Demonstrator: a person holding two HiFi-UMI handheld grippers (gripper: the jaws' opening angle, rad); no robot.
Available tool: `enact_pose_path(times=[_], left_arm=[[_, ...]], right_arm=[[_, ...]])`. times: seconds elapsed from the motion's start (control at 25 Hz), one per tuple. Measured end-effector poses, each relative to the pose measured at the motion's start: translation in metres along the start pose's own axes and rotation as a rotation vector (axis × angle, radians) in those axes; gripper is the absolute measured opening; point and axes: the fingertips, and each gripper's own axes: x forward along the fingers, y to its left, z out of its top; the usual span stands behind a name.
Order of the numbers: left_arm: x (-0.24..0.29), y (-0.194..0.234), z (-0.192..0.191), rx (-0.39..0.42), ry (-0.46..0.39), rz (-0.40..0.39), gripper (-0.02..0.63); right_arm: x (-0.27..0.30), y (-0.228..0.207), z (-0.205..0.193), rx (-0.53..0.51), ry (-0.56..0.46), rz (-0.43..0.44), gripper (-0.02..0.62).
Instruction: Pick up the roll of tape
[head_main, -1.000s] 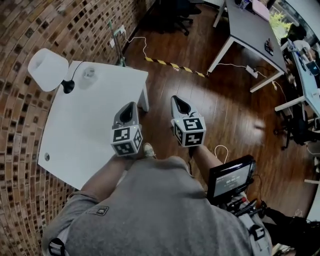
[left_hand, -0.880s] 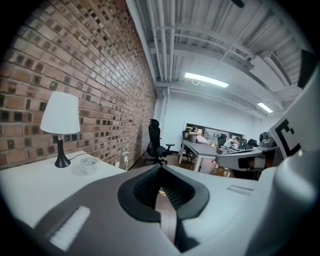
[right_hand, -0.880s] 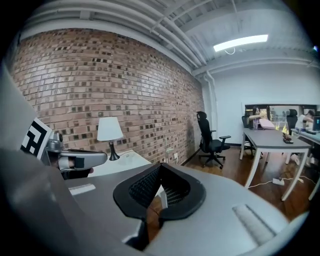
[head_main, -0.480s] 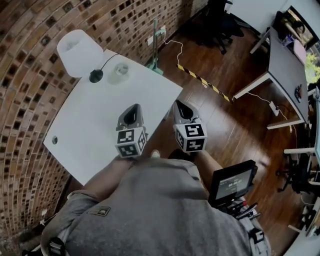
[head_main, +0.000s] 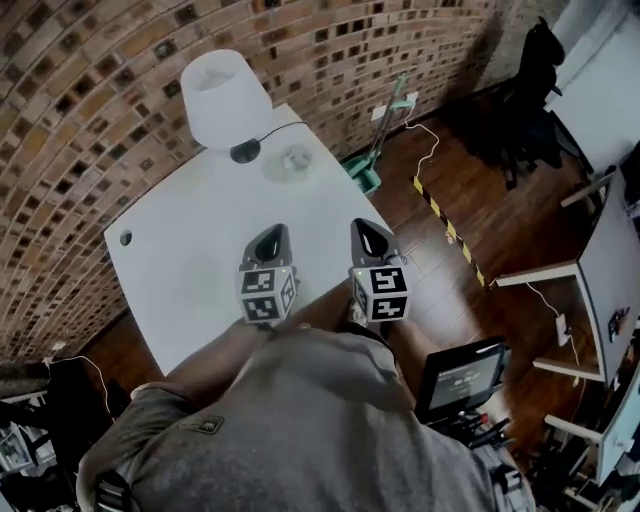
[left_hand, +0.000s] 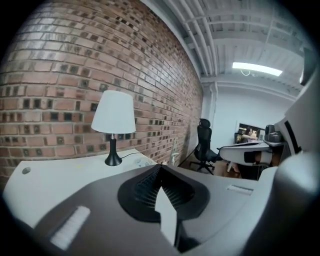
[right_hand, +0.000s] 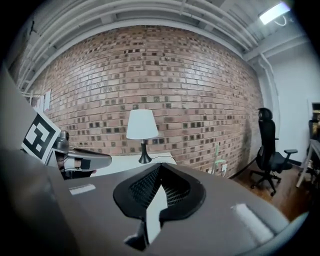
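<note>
A brown brick wall (head_main: 100, 120) curves behind a plain white desk (head_main: 190, 260) that stands on a dark wood floor (head_main: 470, 220). The small, pale, see-through roll of tape (head_main: 294, 160) lies flat at the far end of the desk, just beside the black foot of a white table lamp (head_main: 225, 95). The lamp's thin cord runs off past it.

My two grippers are well apart from the tape, at the near end. The left gripper (head_main: 269, 236) is above the desk top, and the right gripper (head_main: 368, 230) is close to the desk's right edge. The fingers of both are pressed together with nothing between them.

I think the tape is light and stiff, a hard ring that will not squash. Its smooth sides may be slippery. I would open one gripper, put one finger in the hole and one outside, and pinch the ring's wall. The lamp foot is close, so I must not bump it.
</note>
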Motion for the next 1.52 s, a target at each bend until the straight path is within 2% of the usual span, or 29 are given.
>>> enact_pose_path(times=[0.2,0.32,0.64,0.88,1.08,1.24,1.52], left_arm=[[0.019,0.002,0.009,-0.036,-0.009,0.146,0.002],[0.027,-0.006,0.010,-0.055,-0.008,0.205,0.002],[0.038,-0.004,0.006,-0.096,0.006,0.308,0.002],[0.054,0.010,0.008,-0.123,0.005,0.320,0.002],[0.069,0.025,0.007,-0.136,0.014,0.300,0.002],[0.080,0.035,0.002,-0.140,0.031,0.287,0.002],[0.117,0.051,-0.005,-0.132,0.090,0.321,0.002]], right_arm=[[0.033,-0.013,0.014,-0.038,0.001,0.155,0.011],[0.043,-0.022,0.014,-0.056,0.015,0.226,0.011],[0.073,-0.035,0.015,-0.063,0.046,0.318,0.011],[0.098,-0.028,0.016,-0.091,0.078,0.344,0.011],[0.118,-0.021,0.014,-0.129,0.112,0.336,0.011],[0.131,-0.015,0.011,-0.150,0.129,0.327,0.011],[0.156,-0.012,0.005,-0.163,0.170,0.366,0.011]])
